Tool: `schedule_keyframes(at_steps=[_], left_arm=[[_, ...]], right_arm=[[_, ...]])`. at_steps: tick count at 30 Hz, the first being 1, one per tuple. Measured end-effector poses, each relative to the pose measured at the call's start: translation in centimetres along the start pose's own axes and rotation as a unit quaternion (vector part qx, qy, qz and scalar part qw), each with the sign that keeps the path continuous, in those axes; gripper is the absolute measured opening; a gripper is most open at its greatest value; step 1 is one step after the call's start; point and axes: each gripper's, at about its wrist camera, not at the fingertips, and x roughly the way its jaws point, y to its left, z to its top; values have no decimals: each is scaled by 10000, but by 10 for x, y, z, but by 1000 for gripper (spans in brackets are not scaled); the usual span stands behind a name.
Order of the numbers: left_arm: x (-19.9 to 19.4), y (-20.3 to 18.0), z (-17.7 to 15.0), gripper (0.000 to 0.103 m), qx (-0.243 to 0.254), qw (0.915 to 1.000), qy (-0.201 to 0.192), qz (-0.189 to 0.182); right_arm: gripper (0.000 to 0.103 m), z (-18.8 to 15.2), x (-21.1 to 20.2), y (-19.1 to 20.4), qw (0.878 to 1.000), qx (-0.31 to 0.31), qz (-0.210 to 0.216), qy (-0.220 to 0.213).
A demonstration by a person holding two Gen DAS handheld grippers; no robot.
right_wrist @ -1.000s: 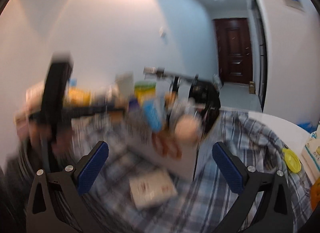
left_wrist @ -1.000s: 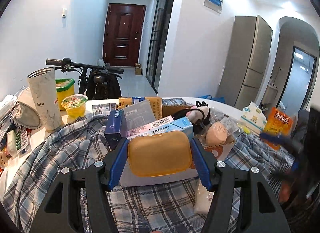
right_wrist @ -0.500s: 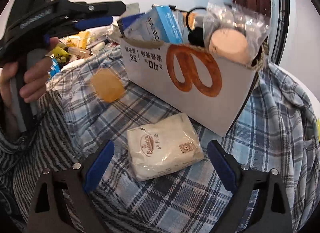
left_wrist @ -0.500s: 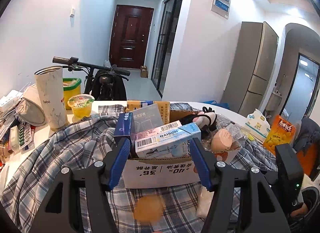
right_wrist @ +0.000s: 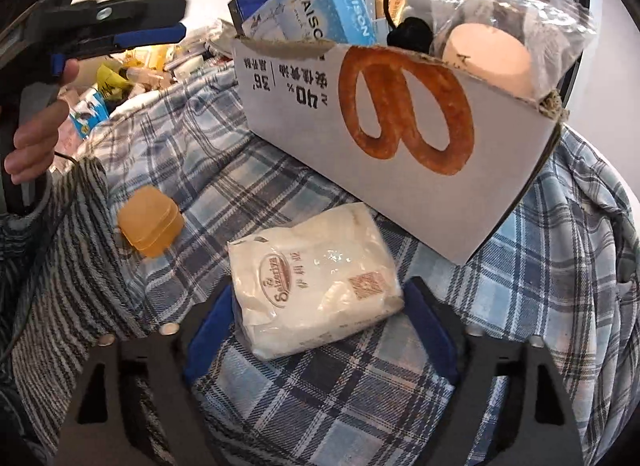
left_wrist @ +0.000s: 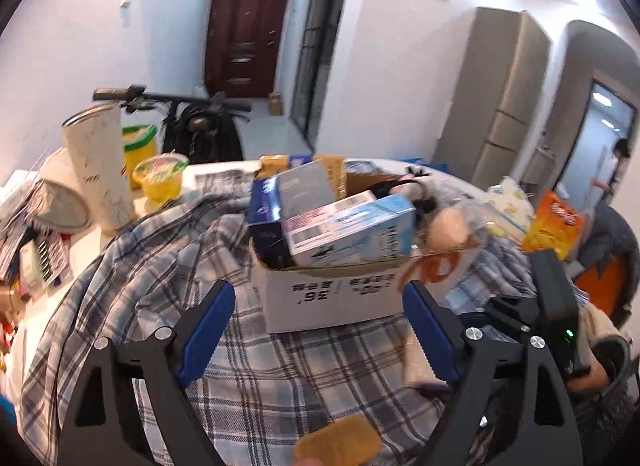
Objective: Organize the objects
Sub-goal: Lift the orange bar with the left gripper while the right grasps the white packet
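White "Salzerya" packet between closing right gripper; "RAISON" carton (boxed); left gripper opening, empty

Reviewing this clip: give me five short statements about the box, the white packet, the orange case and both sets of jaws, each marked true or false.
1. The white packet lies inside the cardboard box. False: it lies on the plaid cloth beside the box.
2. The orange case lies on the cloth. True.
3. The left gripper holds the orange case. False: its jaws are opening, nothing between them.
4. The right gripper straddles the white packet. True; its jaws are closing.
5. The box is empty. False: it is full.
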Motion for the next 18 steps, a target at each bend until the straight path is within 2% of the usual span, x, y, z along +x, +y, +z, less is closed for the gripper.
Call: schedule_keyframes(at_steps=[5, 7, 11, 15, 18], left_arm=[[-5, 0, -12, 88, -223, 9994, 146, -234], [-1, -5, -27, 88, -344, 9982, 474, -120], [6, -15, -57, 88, -389, 9936, 1009, 329], [26, -18, -80, 88, -446, 9861, 1547, 411], [40, -15, -85, 88, -553, 9809, 1807, 454]], right_arm=[[77, -2, -13, -13, 9987, 305, 252, -332], [77, -2, -18, -17, 9977, 404, 287, -459], [77, -2, -21, -19, 9972, 457, 277, -514], [77, -2, -27, -16, 9974, 363, 211, -588], [77, -1, -30, -15, 9972, 340, 174, -644]])
